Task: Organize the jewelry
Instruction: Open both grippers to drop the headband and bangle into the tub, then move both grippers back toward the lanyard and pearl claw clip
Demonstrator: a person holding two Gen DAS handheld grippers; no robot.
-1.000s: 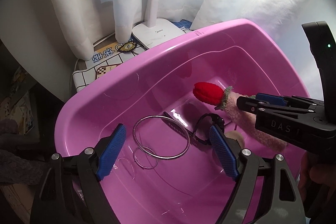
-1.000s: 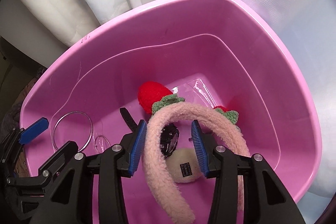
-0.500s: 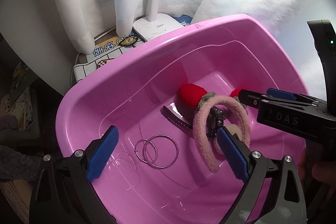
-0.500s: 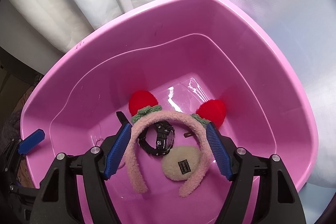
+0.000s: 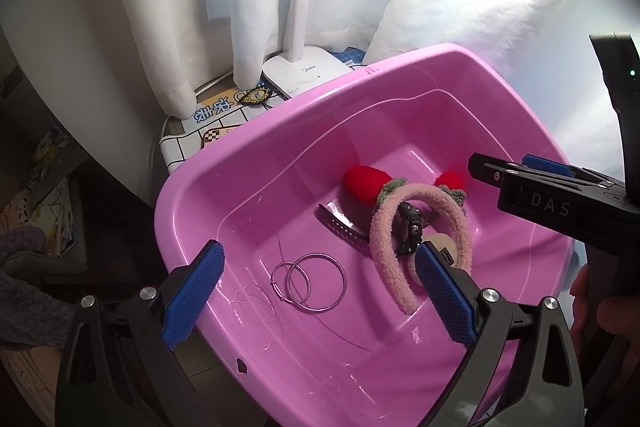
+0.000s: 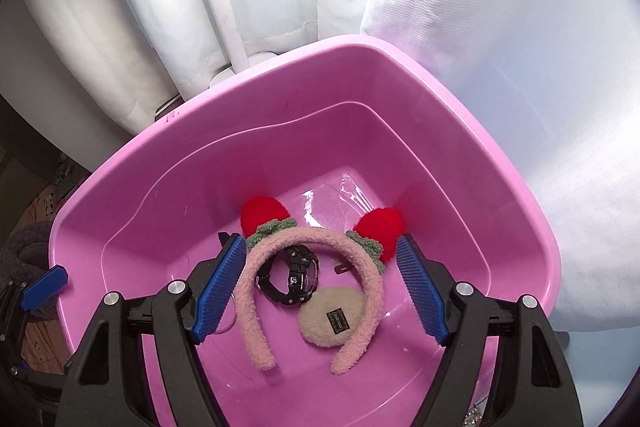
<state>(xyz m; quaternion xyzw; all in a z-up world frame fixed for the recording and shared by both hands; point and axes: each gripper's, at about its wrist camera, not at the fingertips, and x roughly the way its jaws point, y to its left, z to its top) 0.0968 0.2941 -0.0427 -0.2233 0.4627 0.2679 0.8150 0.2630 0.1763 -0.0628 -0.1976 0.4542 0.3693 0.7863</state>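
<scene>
Headband [image 6: 308, 267] around watch [image 6: 294, 275], beside pouf [image 6: 332, 317]

Pink tub [image 5: 256, 163] fills the centre of both views. On its floor: fuzzy pink headband [image 6: 256, 291] with two red pompoms, centre-right in the left view. Black watch [image 6: 294, 277] and beige pad [image 6: 334, 317] lie inside its arc. Two silver hoops [image 5: 318, 283] overlap, lower centre of the left view, apart from the headband.

Upper left: tiled cloth [image 5: 212, 123], partly under the tub, carrying a white lamp base [image 5: 304, 73].
</scene>
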